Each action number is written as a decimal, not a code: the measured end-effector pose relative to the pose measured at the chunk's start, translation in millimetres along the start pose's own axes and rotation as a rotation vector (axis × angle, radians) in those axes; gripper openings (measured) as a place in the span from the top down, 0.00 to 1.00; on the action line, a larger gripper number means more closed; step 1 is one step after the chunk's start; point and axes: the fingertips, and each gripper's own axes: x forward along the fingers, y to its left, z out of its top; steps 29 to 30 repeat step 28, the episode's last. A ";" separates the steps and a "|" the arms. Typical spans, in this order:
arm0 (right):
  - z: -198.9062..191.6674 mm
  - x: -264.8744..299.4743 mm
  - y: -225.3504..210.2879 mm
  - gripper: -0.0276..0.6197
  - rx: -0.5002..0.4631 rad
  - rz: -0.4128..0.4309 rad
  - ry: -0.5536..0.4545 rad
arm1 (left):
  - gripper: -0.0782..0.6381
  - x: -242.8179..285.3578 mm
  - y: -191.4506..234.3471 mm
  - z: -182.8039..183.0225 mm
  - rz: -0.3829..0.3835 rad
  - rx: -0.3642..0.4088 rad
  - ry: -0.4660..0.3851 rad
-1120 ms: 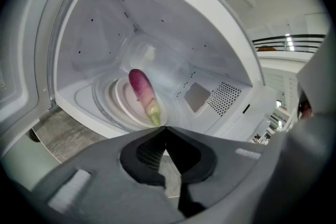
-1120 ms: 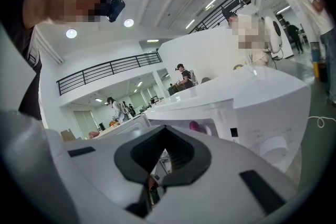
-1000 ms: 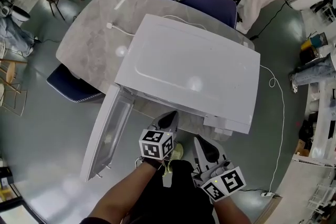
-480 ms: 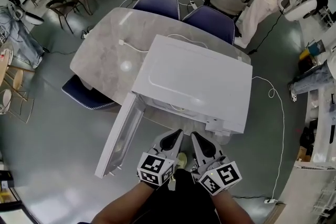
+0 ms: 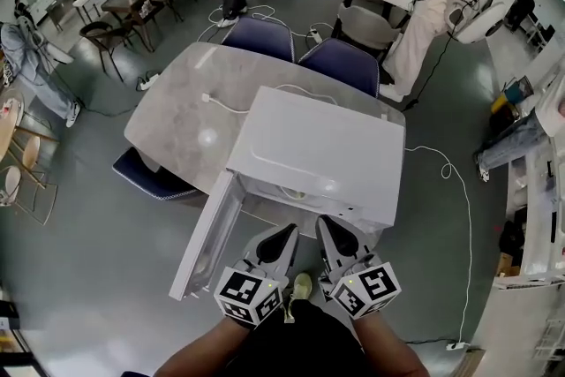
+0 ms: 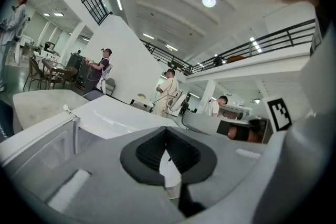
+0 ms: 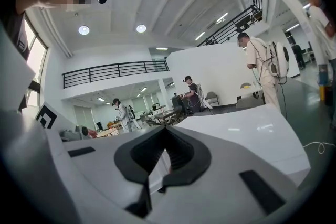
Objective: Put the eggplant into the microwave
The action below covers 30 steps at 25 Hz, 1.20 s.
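A white microwave (image 5: 318,154) stands on a grey marble table (image 5: 181,115), and its door (image 5: 207,234) hangs open toward the lower left. No eggplant shows in any view. My left gripper (image 5: 290,231) and right gripper (image 5: 323,225) hover side by side just before the microwave's front edge. Both are shut with nothing between the jaws. In the left gripper view the left gripper (image 6: 167,131) points over the microwave's top (image 6: 121,118), with the right gripper (image 6: 220,124) beside it. From the right gripper (image 7: 167,131) the microwave's top (image 7: 247,134) lies ahead.
Two blue chairs (image 5: 258,37) (image 5: 342,66) stand behind the table and another (image 5: 146,175) at its left. A white cable (image 5: 225,108) lies on the tabletop and one (image 5: 450,177) on the floor. People stand at the back. A pale yellow-green thing (image 5: 301,285) shows below the grippers.
Both grippers have risen, the left one more, and now sit level with each other. The microwave and table look smaller and farther off in the head view.
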 end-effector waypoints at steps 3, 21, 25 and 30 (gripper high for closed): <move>9.3 -0.1 2.3 0.95 -0.019 -0.010 -0.002 | 0.88 -5.1 -1.1 14.2 0.012 0.003 -0.026; 50.5 4.8 18.6 0.95 -0.076 0.049 -0.076 | 0.88 -7.0 -14.5 74.4 0.011 0.071 -0.133; 51.0 4.3 21.1 0.95 -0.075 0.057 -0.078 | 0.88 -8.2 -13.4 74.6 0.008 0.048 -0.135; 51.2 0.9 23.3 0.95 -0.078 0.061 -0.082 | 0.88 -10.2 -15.2 73.6 0.008 0.029 -0.137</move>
